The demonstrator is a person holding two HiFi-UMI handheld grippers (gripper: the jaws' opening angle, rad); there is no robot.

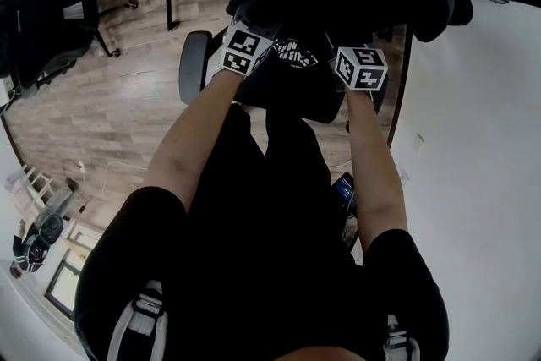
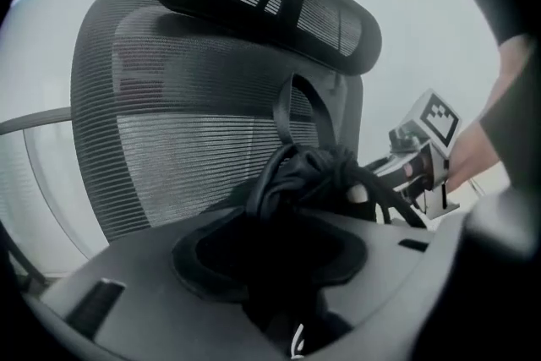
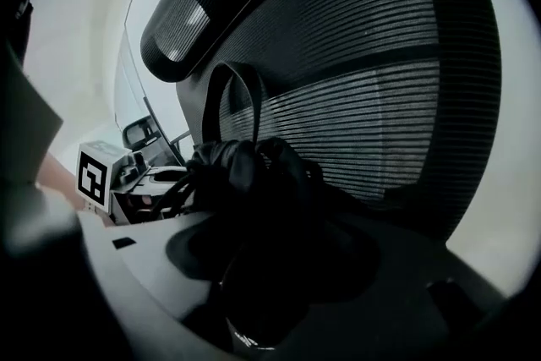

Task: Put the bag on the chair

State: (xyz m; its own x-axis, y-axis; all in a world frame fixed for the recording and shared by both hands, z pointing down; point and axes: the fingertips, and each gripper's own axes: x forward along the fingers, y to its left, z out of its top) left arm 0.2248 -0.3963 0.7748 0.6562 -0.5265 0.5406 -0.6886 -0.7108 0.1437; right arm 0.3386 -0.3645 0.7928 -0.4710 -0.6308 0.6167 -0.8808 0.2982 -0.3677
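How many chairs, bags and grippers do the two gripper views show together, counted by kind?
Chairs: 1, the mesh chair
Bags: 1, the black bag
Grippers: 2, the left gripper and the right gripper
Total: 4

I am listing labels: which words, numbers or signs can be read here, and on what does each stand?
No text is readable.
White print on the bag: too blurred to read.
Left marker cube, right marker cube: square patterns only, no letters.

Black bag (image 2: pixel 313 173); black-grey mesh chair (image 2: pixel 194 97); brown wood-grain floor (image 1: pixel 127 101).
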